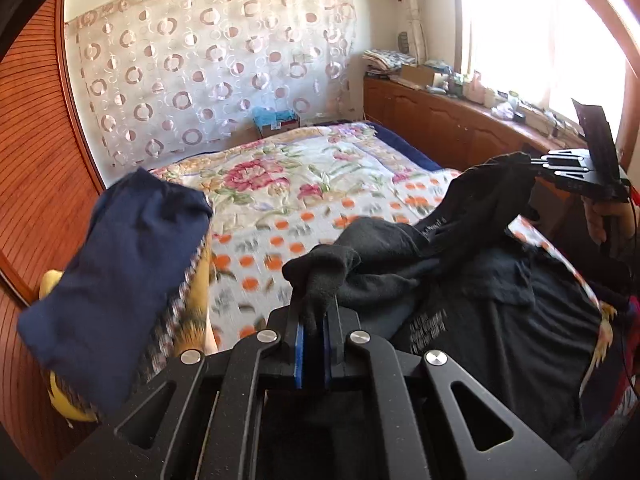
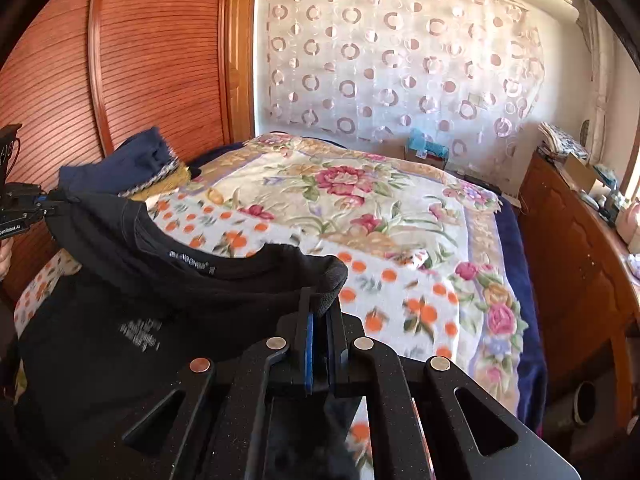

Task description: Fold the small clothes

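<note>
Bed covered by floral quilt, orange-dotted toward near end. Black shirt partly on near end. Navy and yellow folded clothes piled at wardrobe-side edge.

Left gripper is clamped tight on a bunched fold of the black cotton T-shirt, blue pads pinching the cloth. Over on the right, the right gripper pinches another edge of that shirt, lifted above the floral quilted bed. A folded navy blue garment sits at the left, over something yellow. Circle-patterned sheer curtain hangs behind.
</note>
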Demonstrator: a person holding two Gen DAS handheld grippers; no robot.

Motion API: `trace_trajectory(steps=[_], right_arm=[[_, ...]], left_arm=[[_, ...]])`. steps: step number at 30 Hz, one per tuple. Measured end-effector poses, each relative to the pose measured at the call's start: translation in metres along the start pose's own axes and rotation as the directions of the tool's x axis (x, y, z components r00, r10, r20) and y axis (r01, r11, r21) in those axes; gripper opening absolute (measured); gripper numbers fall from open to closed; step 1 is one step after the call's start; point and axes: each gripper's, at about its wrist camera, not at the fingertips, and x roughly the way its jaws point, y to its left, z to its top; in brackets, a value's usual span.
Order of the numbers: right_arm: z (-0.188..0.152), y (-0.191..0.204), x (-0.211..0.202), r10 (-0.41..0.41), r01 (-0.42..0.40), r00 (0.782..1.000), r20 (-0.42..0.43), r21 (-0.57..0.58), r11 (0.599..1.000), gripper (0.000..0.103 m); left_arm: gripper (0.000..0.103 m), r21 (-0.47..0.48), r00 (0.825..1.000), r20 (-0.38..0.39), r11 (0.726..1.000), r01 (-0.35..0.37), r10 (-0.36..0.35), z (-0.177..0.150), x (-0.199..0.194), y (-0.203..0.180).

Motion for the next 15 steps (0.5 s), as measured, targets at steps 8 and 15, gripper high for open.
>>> trace_trajectory(steps=[8, 15], right_arm=[[-0.052, 0.028, -0.065, 0.000, -0.001, 1.000, 0.022, 0.032, 0.999, 0.004], [-0.120, 0.057, -0.116, 0.067, -0.067, 0.998, 0.003, 0.049, 0.997, 0.004]], left_arm=[[0.008, 0.005, 0.999, 0.043, 1.000, 0.024, -0.024, -0.045, -0.053, -0.023], [0.008, -0.061, 0.995, 0.029, 0.994, 0.092, -0.091, -0.116, -0.087, -0.040]])
